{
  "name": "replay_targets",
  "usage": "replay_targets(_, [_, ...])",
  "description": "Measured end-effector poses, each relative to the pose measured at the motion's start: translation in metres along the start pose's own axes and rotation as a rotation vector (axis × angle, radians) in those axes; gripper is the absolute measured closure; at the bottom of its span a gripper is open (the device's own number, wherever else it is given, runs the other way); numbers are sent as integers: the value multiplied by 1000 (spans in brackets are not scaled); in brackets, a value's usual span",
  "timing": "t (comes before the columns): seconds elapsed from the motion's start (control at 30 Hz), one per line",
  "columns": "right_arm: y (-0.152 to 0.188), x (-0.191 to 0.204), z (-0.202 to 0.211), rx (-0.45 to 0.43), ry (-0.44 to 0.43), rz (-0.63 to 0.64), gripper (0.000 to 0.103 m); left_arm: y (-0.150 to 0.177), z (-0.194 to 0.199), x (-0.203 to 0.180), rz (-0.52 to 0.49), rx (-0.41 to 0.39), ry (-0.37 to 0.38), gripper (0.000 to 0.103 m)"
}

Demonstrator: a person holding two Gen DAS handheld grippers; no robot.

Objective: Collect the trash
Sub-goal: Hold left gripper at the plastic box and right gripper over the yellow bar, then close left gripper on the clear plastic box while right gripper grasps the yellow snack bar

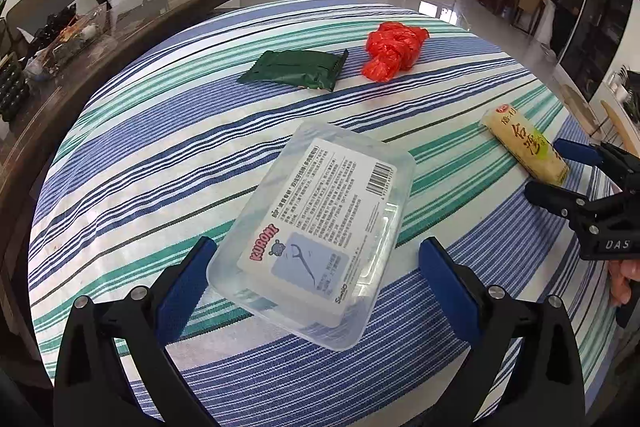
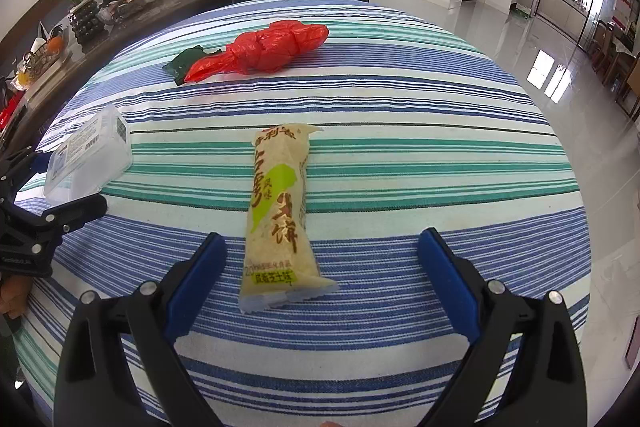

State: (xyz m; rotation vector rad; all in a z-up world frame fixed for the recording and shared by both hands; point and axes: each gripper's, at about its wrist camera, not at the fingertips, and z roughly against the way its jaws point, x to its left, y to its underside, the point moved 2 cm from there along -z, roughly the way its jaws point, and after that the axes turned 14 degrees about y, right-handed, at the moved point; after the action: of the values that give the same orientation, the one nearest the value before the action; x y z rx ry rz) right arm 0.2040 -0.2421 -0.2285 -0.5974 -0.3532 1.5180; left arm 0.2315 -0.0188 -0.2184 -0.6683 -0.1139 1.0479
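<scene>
Left claw spread wide, straddling the clear box; right claw likewise spread around the snack packet, both aligned for pickup off the bench.

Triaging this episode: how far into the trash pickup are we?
Nothing looks collected yet. All four items still lie on the striped tablecloth: clear floss-pick box, yellow snack wrapper, red plastic bag, green packet. In hand: nothing; the left claw is open around the box, the right claw open around the wrapper, neither gripping. Left: every pickup. No bin is visible.
</scene>
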Motion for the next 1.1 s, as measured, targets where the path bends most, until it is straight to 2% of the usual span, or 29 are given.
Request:
replay_targets(0.13, [0,0,0,0,0,0,9,1,5,5,31,-30,49,4])
replay_targets(0.37, [1,0,1,-1,-6,23,9,5,10,1,18,1,84,4])
replay_targets(0.47, [1,-3,3,43,-44,67,10,6,21,4,34,13,131,4])
replay_targets(0.63, [-17,-13,12,173,-191,49,13,-6,29,1,29,31,163,5])
replay_targets(0.7, [-31,-12,18,191,-210,59,14,-11,24,-7,-15,56,145,5])
replay_targets(0.83, [-54,-4,22,217,-155,105,21,-21,10,-19,-128,120,60,5])
replay_targets(1.03, [-58,14,9,284,-136,133,24,-34,4,-20,-160,147,50,5])
replay_targets(1.1, [-56,17,3,308,-167,105,24,-37,-1,-19,-160,161,40,8])
